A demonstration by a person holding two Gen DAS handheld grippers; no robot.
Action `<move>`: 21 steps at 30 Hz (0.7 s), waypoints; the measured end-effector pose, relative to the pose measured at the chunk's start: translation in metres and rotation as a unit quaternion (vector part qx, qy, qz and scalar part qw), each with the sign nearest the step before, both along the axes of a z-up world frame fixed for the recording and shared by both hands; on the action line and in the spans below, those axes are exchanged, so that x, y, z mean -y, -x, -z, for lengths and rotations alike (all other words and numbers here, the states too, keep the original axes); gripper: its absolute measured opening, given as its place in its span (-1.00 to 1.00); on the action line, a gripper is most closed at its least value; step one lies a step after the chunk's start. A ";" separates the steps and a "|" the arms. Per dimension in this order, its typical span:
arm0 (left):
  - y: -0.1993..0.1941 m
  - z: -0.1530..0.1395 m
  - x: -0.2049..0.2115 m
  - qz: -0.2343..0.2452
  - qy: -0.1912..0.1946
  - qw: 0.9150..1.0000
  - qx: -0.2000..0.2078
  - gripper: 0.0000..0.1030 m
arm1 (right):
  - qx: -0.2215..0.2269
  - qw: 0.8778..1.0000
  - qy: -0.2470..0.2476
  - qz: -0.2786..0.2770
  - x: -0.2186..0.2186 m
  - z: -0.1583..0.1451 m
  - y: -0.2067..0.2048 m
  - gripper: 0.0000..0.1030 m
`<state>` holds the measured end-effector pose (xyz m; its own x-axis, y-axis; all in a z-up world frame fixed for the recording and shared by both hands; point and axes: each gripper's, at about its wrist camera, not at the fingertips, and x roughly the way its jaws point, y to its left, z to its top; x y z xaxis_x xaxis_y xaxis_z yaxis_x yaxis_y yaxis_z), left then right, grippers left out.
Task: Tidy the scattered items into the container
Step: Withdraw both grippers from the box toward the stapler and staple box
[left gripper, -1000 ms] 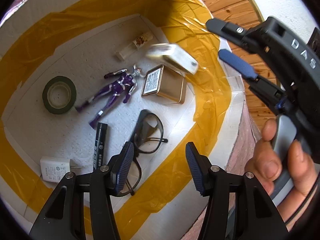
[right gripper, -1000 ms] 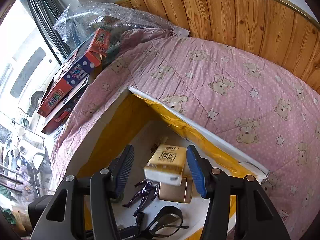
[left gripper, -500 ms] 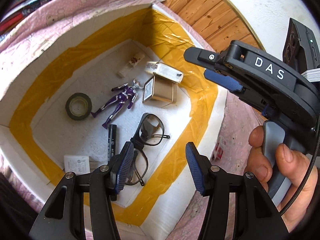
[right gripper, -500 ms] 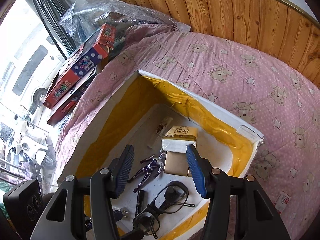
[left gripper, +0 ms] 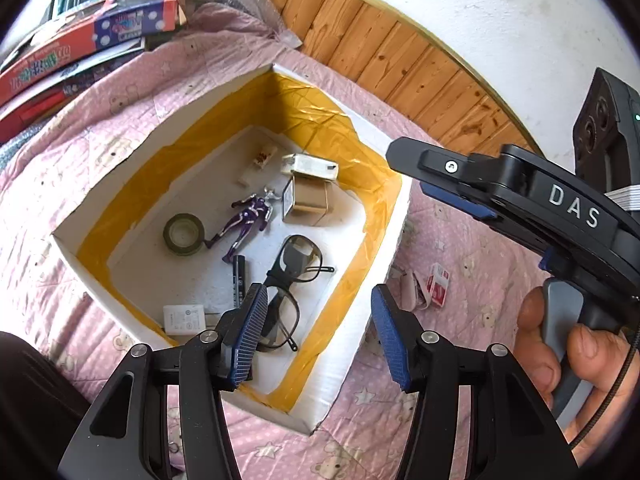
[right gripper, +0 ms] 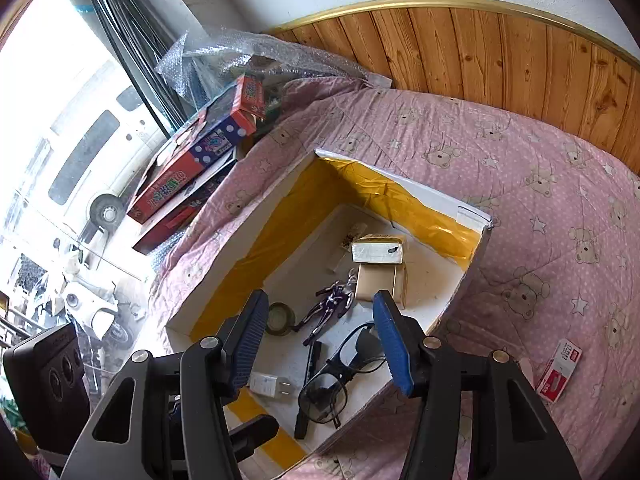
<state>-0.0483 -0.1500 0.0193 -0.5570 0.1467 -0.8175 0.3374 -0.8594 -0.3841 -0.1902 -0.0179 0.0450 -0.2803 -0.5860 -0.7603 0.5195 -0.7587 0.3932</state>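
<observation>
Right gripper (left gripper: 460, 196), lettered "DAS", seemingly empty

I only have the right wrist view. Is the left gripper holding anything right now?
Observer: No. The left gripper is open and empty, over the near rim of the white box lined with yellow tape.
Operator: Is anything outside it that my own fingers hide?
Observer: Yes. A crumpled pale pink item lies on the pink bear-print quilt, between the box wall and the small red-and-white packet.
</observation>
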 end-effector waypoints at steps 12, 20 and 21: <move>-0.047 -0.018 -0.054 0.078 0.073 0.992 -0.071 0.11 | -0.015 0.997 0.069 0.017 -0.076 0.000 -0.083 0.09; -0.034 -0.001 -0.119 0.150 0.072 0.984 -0.058 0.11 | -0.010 0.993 0.068 0.093 -0.156 0.036 -0.113 0.09; -0.029 0.002 -0.126 0.157 0.071 0.984 -0.056 0.11 | -0.006 0.992 0.068 0.107 -0.166 0.042 -0.111 0.09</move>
<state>-0.0197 -0.0237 0.0173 -0.5898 0.2142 -0.7786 0.0104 -0.9621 -0.2725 -0.0787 0.1484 0.0030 -0.4177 -0.6097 -0.6737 0.3583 -0.7919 0.4945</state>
